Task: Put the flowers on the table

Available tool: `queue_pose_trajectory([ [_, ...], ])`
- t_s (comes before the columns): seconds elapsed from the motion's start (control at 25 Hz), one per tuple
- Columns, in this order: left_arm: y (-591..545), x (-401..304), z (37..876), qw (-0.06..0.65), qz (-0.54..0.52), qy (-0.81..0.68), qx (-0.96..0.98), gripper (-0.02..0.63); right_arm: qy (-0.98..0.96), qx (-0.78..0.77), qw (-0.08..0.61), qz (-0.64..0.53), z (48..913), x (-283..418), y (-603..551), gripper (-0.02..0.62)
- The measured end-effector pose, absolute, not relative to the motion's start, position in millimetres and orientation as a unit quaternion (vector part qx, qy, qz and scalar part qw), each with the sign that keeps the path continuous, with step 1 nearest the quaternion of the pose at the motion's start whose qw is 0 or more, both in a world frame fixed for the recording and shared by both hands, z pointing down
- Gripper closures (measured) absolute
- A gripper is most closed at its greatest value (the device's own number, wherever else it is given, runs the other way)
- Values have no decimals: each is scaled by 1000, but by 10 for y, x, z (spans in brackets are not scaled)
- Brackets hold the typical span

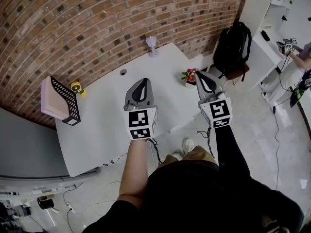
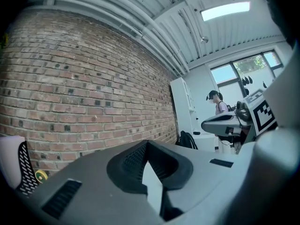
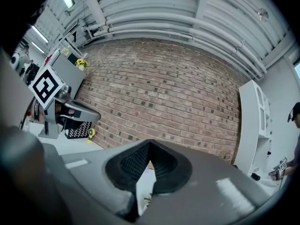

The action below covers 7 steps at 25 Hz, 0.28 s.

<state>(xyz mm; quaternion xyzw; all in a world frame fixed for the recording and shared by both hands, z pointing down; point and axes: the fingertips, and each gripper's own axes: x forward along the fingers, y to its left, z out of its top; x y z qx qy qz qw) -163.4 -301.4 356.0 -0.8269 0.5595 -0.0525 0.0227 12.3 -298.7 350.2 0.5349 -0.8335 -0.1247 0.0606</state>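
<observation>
A small white pot of pink and red flowers (image 1: 189, 76) stands at the right end of the white table (image 1: 107, 125); whether it rests on the tabletop or just beside its edge I cannot tell. My right gripper (image 1: 200, 74) hovers right next to the flowers, jaws shut and empty. In the right gripper view the gripper (image 3: 149, 143) is shut, and a bit of green leaf (image 3: 147, 199) shows low in the slit. My left gripper (image 1: 142, 83) hangs over the middle of the table, shut on nothing. The left gripper view shows the gripper (image 2: 147, 142) with its tips meeting.
A black mesh file holder (image 1: 65, 101) with a pink folder and a yellow tape roll (image 1: 76, 86) sit at the table's left. A purple vase (image 1: 152, 46) stands at the far edge. A black backpack (image 1: 233, 49) rests on a chair by white shelves (image 1: 272, 33). A person (image 2: 218, 105) stands beyond.
</observation>
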Motion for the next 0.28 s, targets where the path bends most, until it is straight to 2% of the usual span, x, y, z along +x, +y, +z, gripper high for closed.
queue_pose_trajectory([
  [0.28,-3154,-1607,3601,19,-57,563,-824,598,-829,542,71,-121,3554,275,-3077,595],
])
